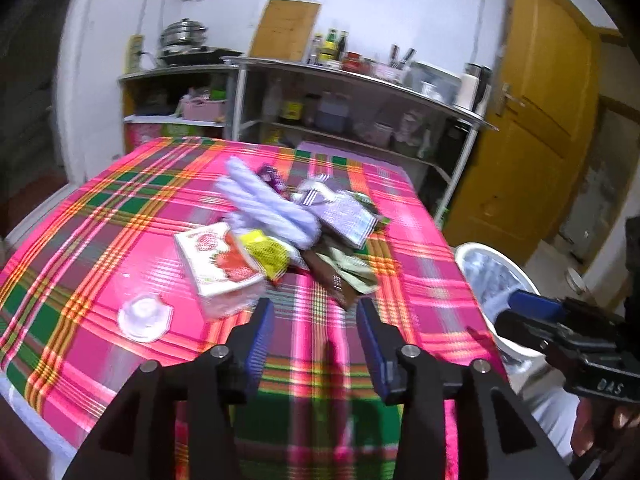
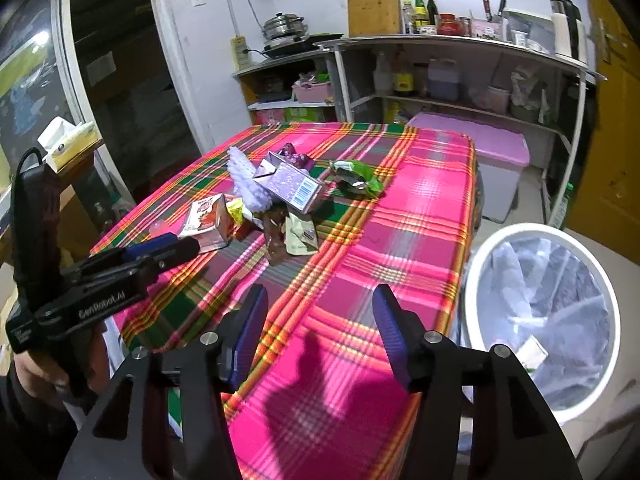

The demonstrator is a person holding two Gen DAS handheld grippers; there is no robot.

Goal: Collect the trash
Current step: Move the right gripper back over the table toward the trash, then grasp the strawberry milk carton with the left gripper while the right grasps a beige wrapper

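Note:
A pile of trash lies mid-table on the pink plaid cloth (image 1: pixel 100 208): a red-and-white carton (image 1: pixel 218 264), a yellow wrapper (image 1: pixel 266 254), a white foam net (image 1: pixel 272 208), a purple box (image 1: pixel 346 216) and brown wrappers (image 1: pixel 340 280). My left gripper (image 1: pixel 316 332) is open and empty, just short of the pile. In the right wrist view the pile includes the purple box (image 2: pixel 288 188) and a green wrapper (image 2: pixel 358 178). My right gripper (image 2: pixel 320 328) is open and empty above the table's near part. A white bin (image 2: pixel 536 320) with a clear liner stands right of the table.
A clear plastic lid (image 1: pixel 146 318) lies on the cloth at the left. Metal shelves (image 1: pixel 360 112) with bottles and a pot stand behind the table. A pink-lidded box (image 2: pixel 480 148) sits by the shelves. A yellow door (image 1: pixel 532 120) is at the right.

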